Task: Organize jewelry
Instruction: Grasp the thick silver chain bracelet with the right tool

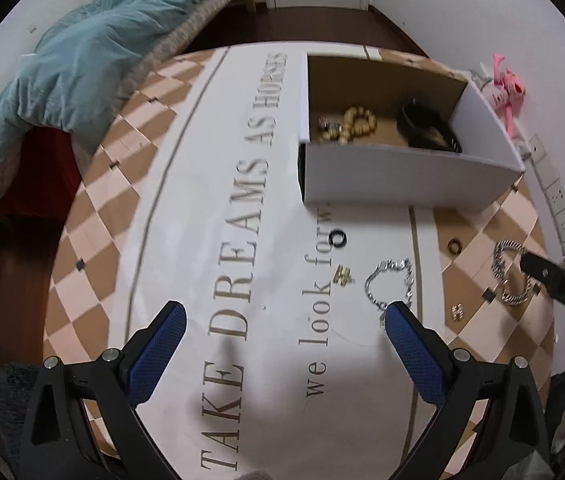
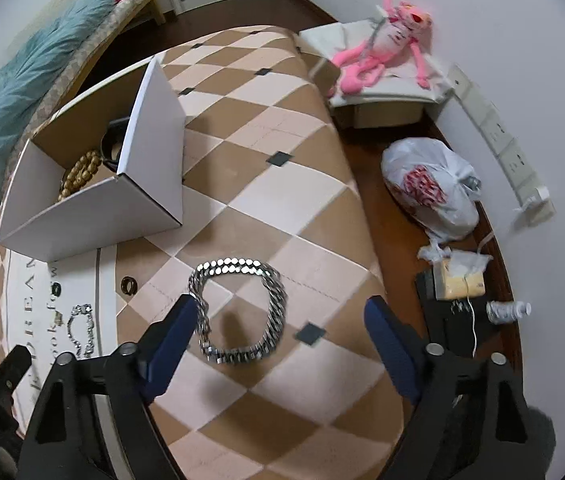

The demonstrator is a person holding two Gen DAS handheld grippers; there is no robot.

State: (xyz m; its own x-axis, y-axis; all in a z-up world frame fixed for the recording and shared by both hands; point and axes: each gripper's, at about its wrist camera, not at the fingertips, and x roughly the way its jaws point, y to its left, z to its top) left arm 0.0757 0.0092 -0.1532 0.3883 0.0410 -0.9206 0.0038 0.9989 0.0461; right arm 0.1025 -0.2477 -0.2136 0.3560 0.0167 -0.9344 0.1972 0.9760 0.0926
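1. On the checkered mat (image 2: 282, 184), the right gripper (image 2: 278, 316) hung with its blue fingers (image 2: 174, 332) spread wide, holding nothing; the heavy silver chain (image 2: 238, 308) lay looped between them, its left side just beside the left pad.
2. Over on the lettered white panel, the left gripper (image 1: 282, 320) gaped wide too, nothing held; the thin silver bracelet (image 1: 390, 284) lay just ahead of its right finger.
3. Scattered close by were a black ring (image 1: 339, 237), a gold clasp (image 1: 343, 276), a dark ring (image 1: 454, 246) and a small charm (image 1: 457, 312); all apart from one another.
4. Further back stood the white box (image 1: 402, 172), open-topped; inside sat a beaded bracelet (image 1: 356, 122) and a black band (image 1: 428, 130).
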